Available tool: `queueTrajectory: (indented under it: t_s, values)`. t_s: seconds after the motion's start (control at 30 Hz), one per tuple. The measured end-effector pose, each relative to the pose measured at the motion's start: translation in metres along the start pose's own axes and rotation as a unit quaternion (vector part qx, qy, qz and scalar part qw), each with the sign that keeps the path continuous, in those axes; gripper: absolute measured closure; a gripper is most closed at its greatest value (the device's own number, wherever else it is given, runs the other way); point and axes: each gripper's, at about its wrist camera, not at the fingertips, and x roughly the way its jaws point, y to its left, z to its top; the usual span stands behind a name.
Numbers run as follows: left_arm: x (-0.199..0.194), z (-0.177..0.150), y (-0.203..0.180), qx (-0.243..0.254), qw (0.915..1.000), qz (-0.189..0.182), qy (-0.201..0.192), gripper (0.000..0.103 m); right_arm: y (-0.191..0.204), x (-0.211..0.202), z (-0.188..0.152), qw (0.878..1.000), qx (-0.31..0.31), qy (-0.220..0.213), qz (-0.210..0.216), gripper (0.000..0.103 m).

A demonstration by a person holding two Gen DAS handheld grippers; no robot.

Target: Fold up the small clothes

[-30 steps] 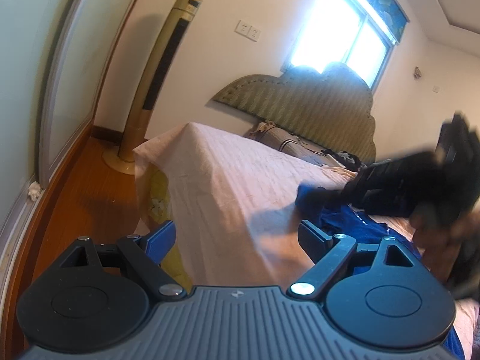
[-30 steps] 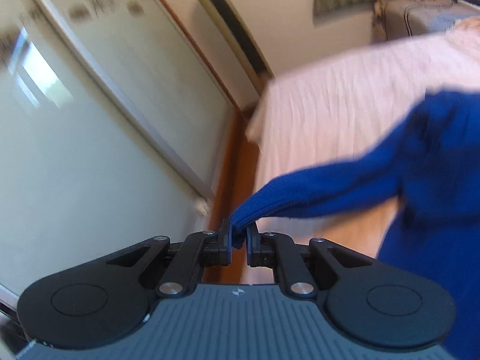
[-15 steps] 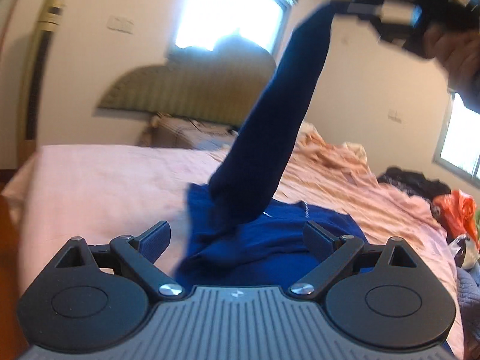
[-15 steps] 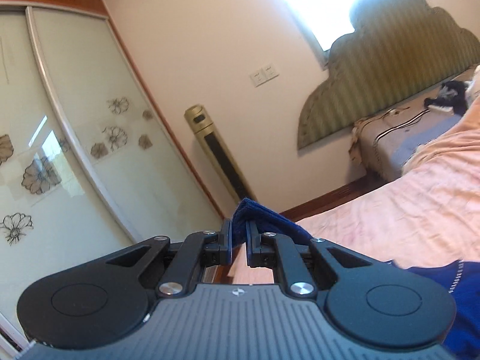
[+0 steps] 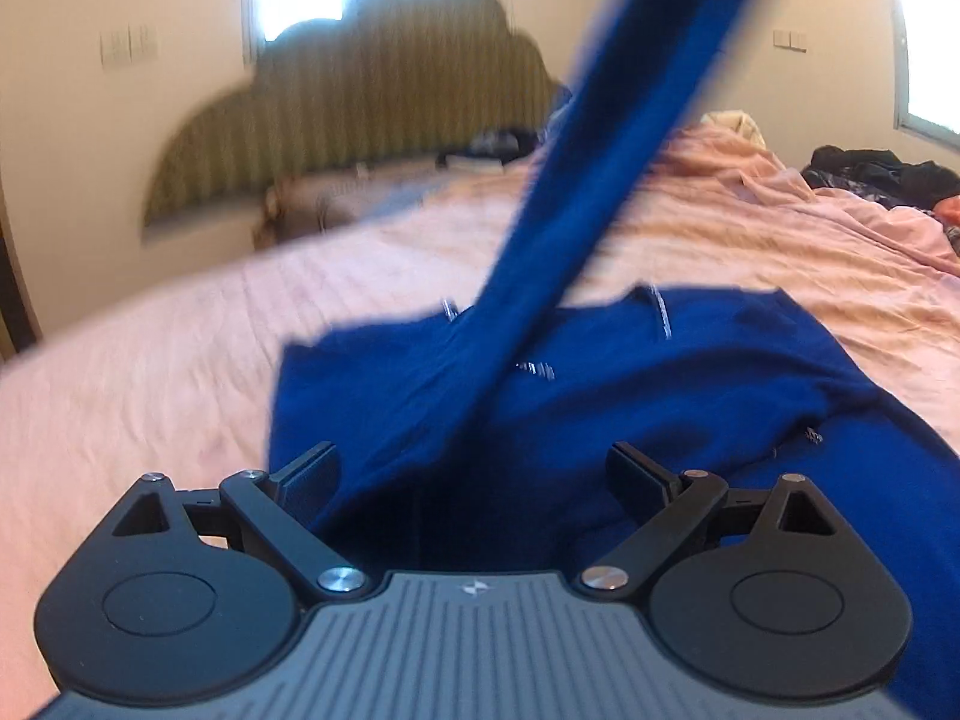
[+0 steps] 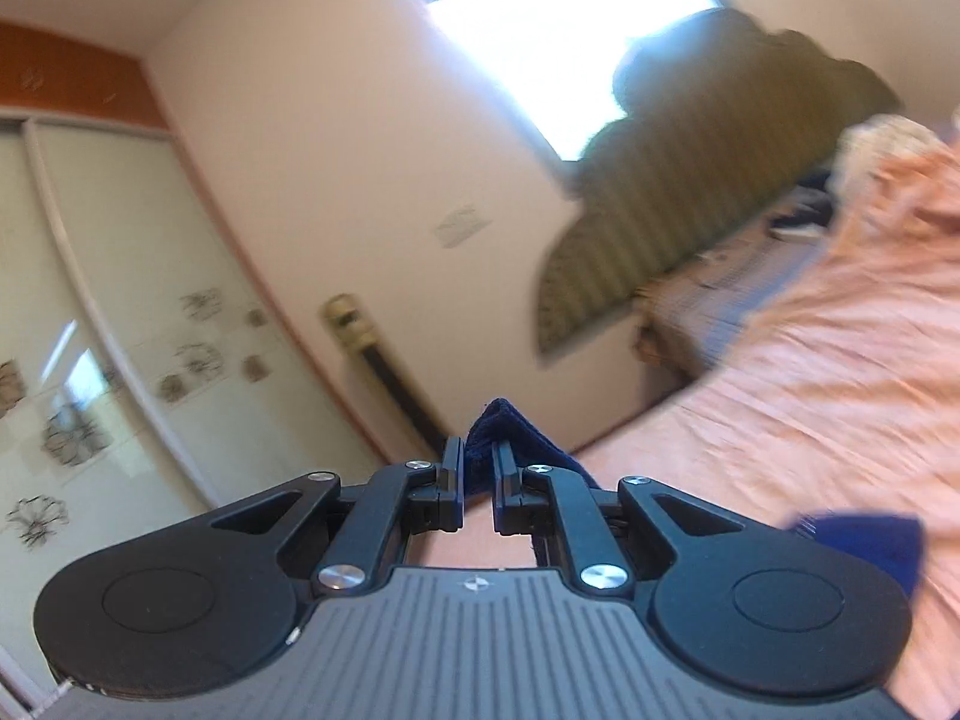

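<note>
The bed (image 5: 180,372) is covered by a wrinkled pink sheet (image 5: 750,252). A blue garment (image 5: 690,396) lies spread on the sheet at the near side; one sleeve (image 5: 600,180) rises off it, up out of the frame. A dark heap of clothes (image 5: 882,171) lies at the far right. A striped headboard (image 5: 372,120) stands against the wall at the far end.

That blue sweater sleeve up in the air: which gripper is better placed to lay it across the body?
Probably the right gripper: it is shut on the sleeve. The left gripper hangs open over the blue sweater on the bed, holding nothing.
</note>
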Motion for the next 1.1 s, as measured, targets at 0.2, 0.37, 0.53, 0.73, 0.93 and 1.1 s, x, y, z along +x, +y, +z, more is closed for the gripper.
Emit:
queueTrajectory:
  t_s: [0.2,0.37,0.53,0.73,0.93,1.1]
  values:
    - [-0.021,-0.021,0.030,-0.105,0.9869,-0.122,0.010,0.007,-0.106,-0.017,-0.071,0.988,0.067,0.051,-0.131,0.090]
    - [-0.020,0.000,0.034,-0.124,0.9814,-0.146,-0.011,0.007,-0.158,-0.028,-0.115,0.974,0.123,0.066,-0.180,0.090]
    - [0.034,0.020,0.032,-0.126,0.9818,-0.135,0.046,0.007,-0.169,-0.050,-0.140,0.970,0.134,0.076,-0.190,0.090]
    - [0.056,0.009,0.031,-0.108,0.9847,-0.130,0.043,0.000,-0.196,-0.080,-0.174,0.953,0.163,0.093,-0.237,0.090]
    - [0.050,0.001,0.027,-0.087,0.9876,-0.130,0.017,0.000,-0.214,-0.084,-0.172,0.953,0.204,0.050,-0.219,0.050]
    - [0.051,-0.003,0.047,-0.151,0.9759,-0.158,-0.002,0.000,-0.225,-0.047,-0.173,0.946,0.243,0.104,-0.185,0.052]
